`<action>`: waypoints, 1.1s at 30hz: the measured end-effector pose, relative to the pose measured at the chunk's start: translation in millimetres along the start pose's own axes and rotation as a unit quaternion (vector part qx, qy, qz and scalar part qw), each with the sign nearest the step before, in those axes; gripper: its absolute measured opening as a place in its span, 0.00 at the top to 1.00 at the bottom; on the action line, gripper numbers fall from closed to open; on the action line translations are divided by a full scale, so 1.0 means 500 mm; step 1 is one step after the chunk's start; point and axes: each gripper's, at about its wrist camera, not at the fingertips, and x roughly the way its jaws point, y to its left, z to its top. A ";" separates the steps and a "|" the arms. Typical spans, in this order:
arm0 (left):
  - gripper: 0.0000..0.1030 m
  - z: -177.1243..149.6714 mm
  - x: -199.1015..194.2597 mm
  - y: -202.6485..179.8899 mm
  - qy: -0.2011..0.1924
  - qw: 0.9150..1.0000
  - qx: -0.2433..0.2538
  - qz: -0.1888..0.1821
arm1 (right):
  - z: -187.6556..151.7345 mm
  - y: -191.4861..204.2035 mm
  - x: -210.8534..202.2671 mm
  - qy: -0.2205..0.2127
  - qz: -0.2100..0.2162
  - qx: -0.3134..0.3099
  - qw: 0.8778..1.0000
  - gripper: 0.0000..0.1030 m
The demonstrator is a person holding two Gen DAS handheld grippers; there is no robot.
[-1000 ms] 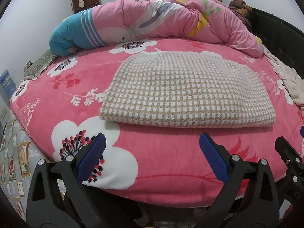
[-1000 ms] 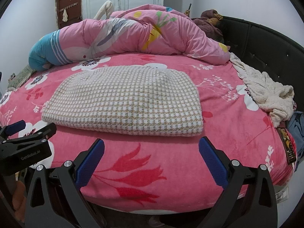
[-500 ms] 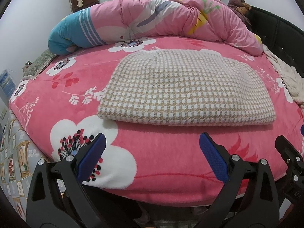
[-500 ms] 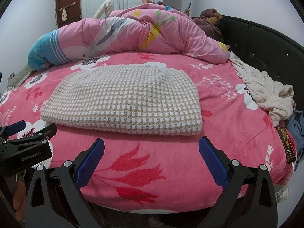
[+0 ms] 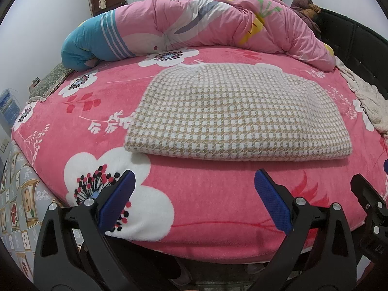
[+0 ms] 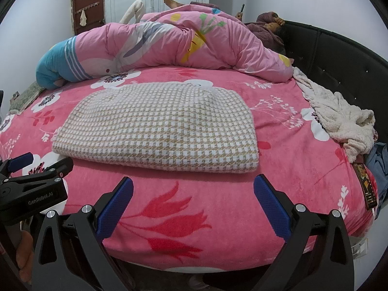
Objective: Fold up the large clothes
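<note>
A beige-and-white houndstooth garment (image 5: pixel 230 114) (image 6: pixel 160 128) lies folded flat into a thick rectangle in the middle of the pink flowered bed (image 5: pixel 194 189) (image 6: pixel 194 206). My left gripper (image 5: pixel 194 201) hovers over the bed's near edge, open, short of the garment's near-left edge, nothing between its blue pads. My right gripper (image 6: pixel 194 201) hangs likewise open before the garment's near-right edge. The left gripper's body (image 6: pixel 31 189) shows at the left of the right wrist view; part of the right gripper (image 5: pixel 368 201) shows at the right edge of the left wrist view.
A rolled pink and blue quilt (image 5: pixel 194 29) (image 6: pixel 157 46) lies along the far side, with a person lying behind it. A cream fleece cloth (image 6: pixel 339 121) lies at the right by the black headboard (image 6: pixel 339 53). The bed's patterned side (image 5: pixel 17 206) drops off at left.
Both grippers have barely moved and stay open; the view has crept slightly closer to the garment. A person's foot has risen into view behind the quilt.
</note>
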 end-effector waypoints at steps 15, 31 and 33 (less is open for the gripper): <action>0.08 0.001 -0.001 0.000 0.000 1.000 0.000 -0.001 | 0.000 0.003 0.000 0.000 -0.001 -0.001 1.000 0.06; 0.08 0.002 -0.001 0.002 0.001 1.000 0.000 -0.001 | 0.001 0.003 0.003 0.002 0.001 -0.004 1.000 0.06; 0.08 0.002 -0.001 0.003 0.000 1.000 0.001 -0.001 | 0.000 0.000 0.006 0.004 0.003 -0.005 1.000 0.06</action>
